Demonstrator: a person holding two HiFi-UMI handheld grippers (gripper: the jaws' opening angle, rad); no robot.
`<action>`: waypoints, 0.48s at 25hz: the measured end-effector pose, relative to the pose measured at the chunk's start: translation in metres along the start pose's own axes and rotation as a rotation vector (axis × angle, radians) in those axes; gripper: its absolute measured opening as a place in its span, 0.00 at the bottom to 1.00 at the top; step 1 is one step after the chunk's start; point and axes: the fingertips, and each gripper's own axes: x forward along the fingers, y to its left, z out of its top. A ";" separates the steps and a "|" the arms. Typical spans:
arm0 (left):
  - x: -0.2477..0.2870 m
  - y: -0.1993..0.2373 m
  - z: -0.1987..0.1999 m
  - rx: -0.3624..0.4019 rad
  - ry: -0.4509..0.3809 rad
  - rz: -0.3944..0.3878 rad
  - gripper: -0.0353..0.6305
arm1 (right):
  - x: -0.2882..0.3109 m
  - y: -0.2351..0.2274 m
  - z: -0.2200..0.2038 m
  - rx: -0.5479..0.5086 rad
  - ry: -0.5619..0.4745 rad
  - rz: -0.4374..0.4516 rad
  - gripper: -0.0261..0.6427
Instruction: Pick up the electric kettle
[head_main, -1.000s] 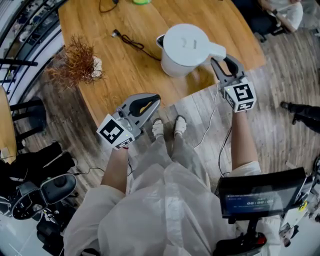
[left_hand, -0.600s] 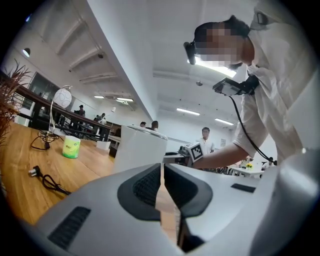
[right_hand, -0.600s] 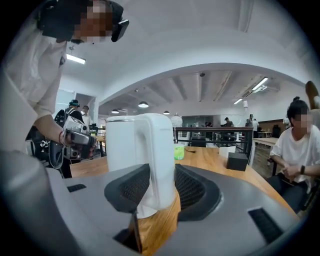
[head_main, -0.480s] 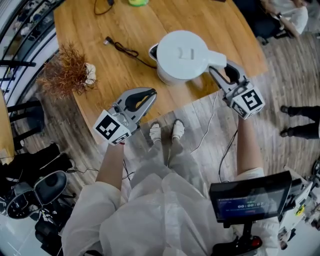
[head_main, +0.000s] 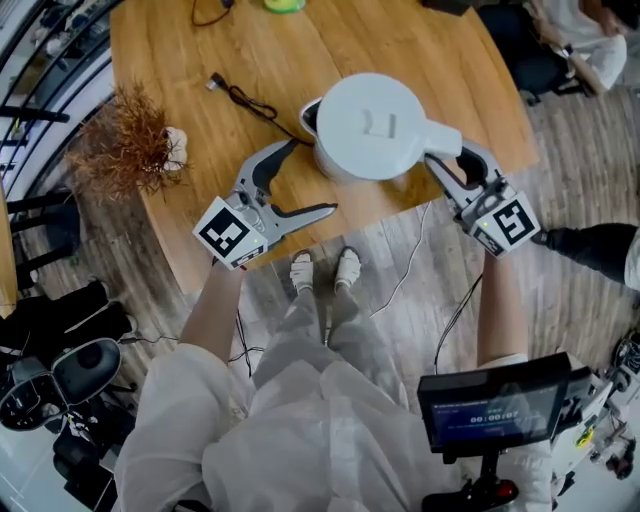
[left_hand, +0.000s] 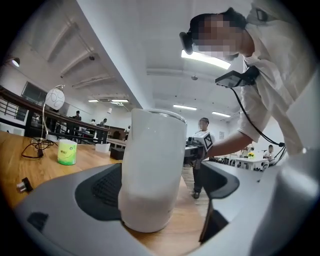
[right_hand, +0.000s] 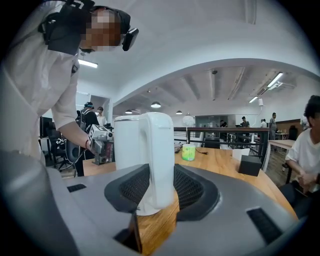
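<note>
The right gripper (head_main: 452, 172) is clenching the kettle (head_main: 372, 125) by its handle at 4 o'clock. The left gripper (head_main: 312, 177), its jaws just having been opening, is flanking the body untouched. A one-sided lift is probably risking a tilt or slip.

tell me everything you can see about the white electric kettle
The electric kettle is white, smooth and plastic-looking, with a round flat lid and a looped handle on one side. It stands upright on the wooden table, near its front edge. The right gripper is closed on the handle. The left gripper, whose jaws have just been opening, frames the body from the other side without visibly pressing on it.
</note>
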 end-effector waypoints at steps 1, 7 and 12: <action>0.004 0.002 -0.003 0.005 0.000 -0.010 0.79 | 0.000 0.000 0.000 -0.001 -0.001 0.008 0.26; 0.030 0.010 -0.034 0.088 0.090 -0.104 0.87 | -0.002 0.000 -0.001 0.002 -0.036 0.068 0.26; 0.046 0.020 -0.046 0.102 0.085 -0.139 0.88 | -0.001 0.000 0.000 0.000 -0.049 0.093 0.26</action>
